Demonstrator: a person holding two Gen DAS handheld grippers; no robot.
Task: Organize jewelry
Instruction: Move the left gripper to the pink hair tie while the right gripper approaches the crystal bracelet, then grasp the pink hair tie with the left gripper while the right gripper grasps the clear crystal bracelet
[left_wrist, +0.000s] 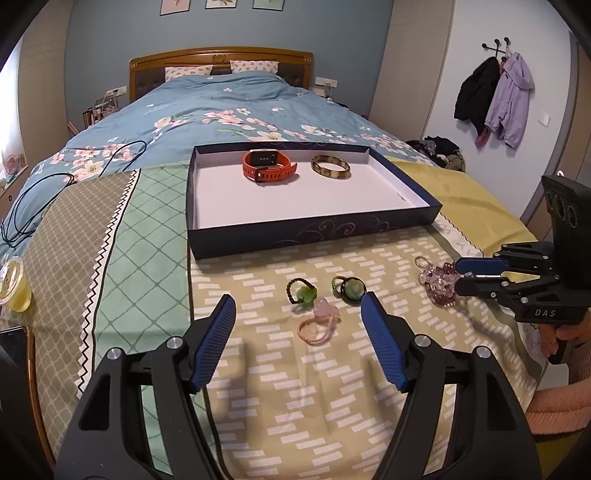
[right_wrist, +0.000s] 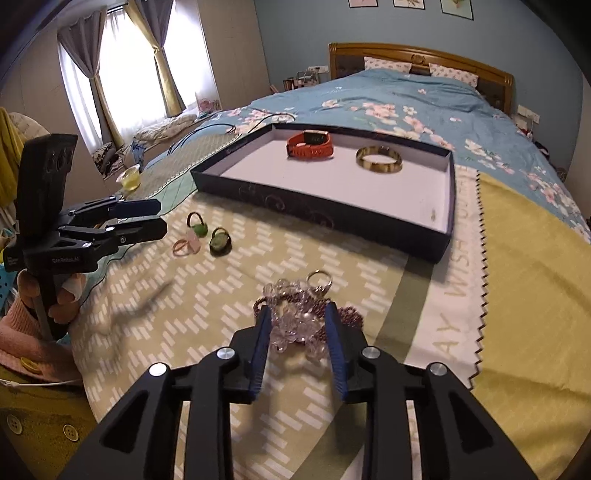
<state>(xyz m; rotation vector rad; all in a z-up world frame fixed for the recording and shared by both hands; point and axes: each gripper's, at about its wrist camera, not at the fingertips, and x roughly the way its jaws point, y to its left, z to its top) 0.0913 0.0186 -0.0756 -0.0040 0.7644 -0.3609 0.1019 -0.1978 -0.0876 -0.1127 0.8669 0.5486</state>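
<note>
A dark blue tray (left_wrist: 314, 240) (right_wrist: 325, 218) on the bed holds an orange watch (left_wrist: 269, 170) (right_wrist: 310, 146) and a tortoiseshell bangle (left_wrist: 330, 167) (right_wrist: 378, 159). In front of it lie a light green hair tie (left_wrist: 302, 291) (right_wrist: 196, 225), a dark green hair tie (left_wrist: 349, 290) (right_wrist: 219, 242) and a pink hair tie (left_wrist: 319, 325) (right_wrist: 186, 245). My left gripper (left_wrist: 297, 306) (right_wrist: 162, 219) is open just above the hair ties. My right gripper (right_wrist: 298, 314) (left_wrist: 458, 275) has its jaws around a clear beaded keychain (right_wrist: 295, 314) (left_wrist: 437, 278), which lies on the cloth.
A patterned cloth (left_wrist: 295, 387) covers the near bed. A cup of yellow liquid (left_wrist: 13, 286) (right_wrist: 129, 177) stands at the left. Black cables (left_wrist: 55, 181) lie on the blue floral duvet. A phone (left_wrist: 14, 354) lies at the left edge.
</note>
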